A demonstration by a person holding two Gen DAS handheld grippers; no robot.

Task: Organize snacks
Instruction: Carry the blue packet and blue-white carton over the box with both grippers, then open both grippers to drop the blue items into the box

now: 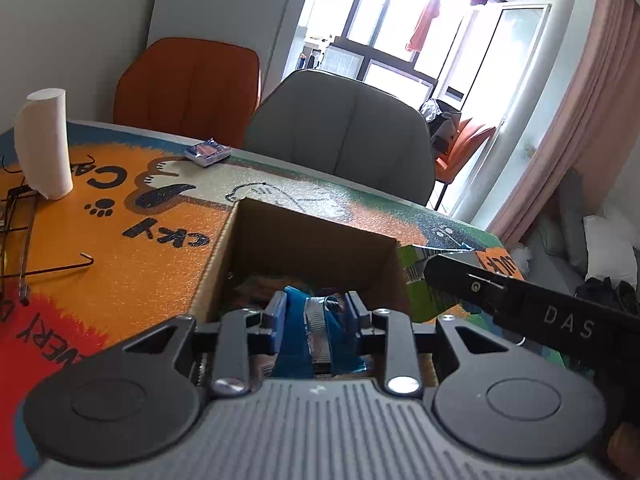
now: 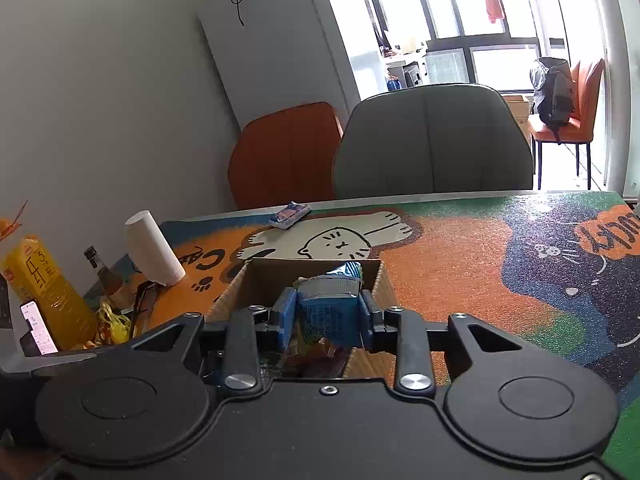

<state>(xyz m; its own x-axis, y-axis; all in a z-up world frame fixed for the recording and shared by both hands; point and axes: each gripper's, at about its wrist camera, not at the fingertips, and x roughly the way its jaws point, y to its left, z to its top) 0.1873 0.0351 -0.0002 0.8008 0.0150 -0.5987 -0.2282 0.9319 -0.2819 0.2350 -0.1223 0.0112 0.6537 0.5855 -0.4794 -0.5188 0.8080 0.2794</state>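
An open cardboard box stands on the cat-printed table mat, with several snack packets lying inside. My left gripper hangs over the box, its blue pads shut on a blue snack packet with a silver seam. From the right, the black body of my right gripper reaches toward the box's right wall. In the right wrist view my right gripper is shut on a blue packet with a silver crimped top, above the near end of the box. One small blue packet lies near the table's far edge.
A white paper roll and wire-framed glasses sit left of the box. A yellow bottle, a small dark bottle and a phone crowd the far left. A grey chair and an orange chair stand behind the table.
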